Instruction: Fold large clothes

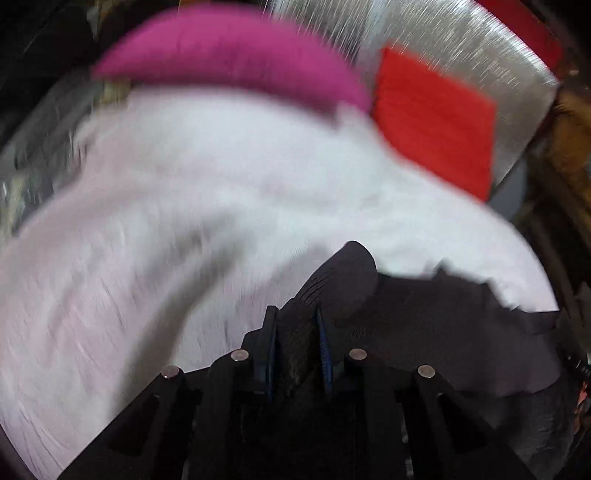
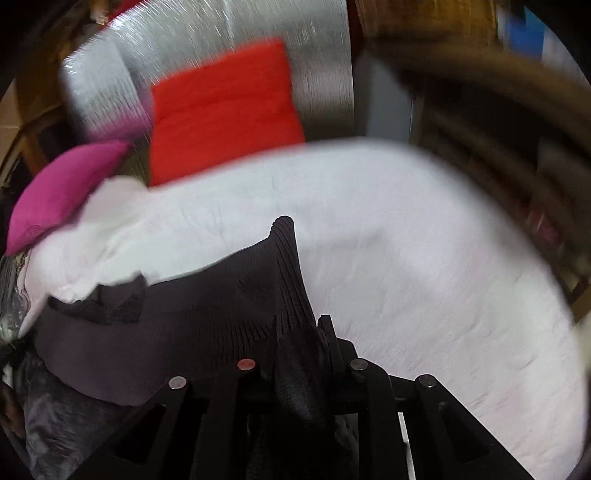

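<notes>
Inspected at close range; both views blurred.

Left gripper (image 1: 295,328): found narrowed, jaws clamped on a bunched fold of the dark ribbed knit garment (image 1: 424,325). Blue inner pads (image 1: 325,350) noted pressing the fabric on either side.

Right gripper (image 2: 303,332): found nearly closed, pinching another bunch of the same dark ribbed knit garment (image 2: 207,314), with a ribbed corner standing up just beyond the jaws.

Garment position: draped at the near edge of the white bedsheet (image 1: 184,203), spread to the right of the left gripper in the left wrist view and to the left of the right gripper in the right wrist view, thus stretched between the two. Near part hanging off the bed edge; exact extent not determinable through blur. Garment type not determinable.

Surroundings: white bedsheet (image 2: 406,240) seen covering the bed, wrinkled. Magenta fabric cushion (image 1: 229,55) recorded at the far left of the sheet, resting on or just beside its far edge; same cushion (image 2: 62,188) seen at far left in the right wrist view. Flat orange-red rectangular cloth (image 1: 436,122) recorded at the far side, to the right of the cushion, lying against a silvery reflective sheet (image 1: 443,37). Same cloth (image 2: 221,107) and silvery sheet (image 2: 258,29) confirmed in the right wrist view. Brown wooden furniture (image 2: 480,92) noted at far right, detail lost.
</notes>
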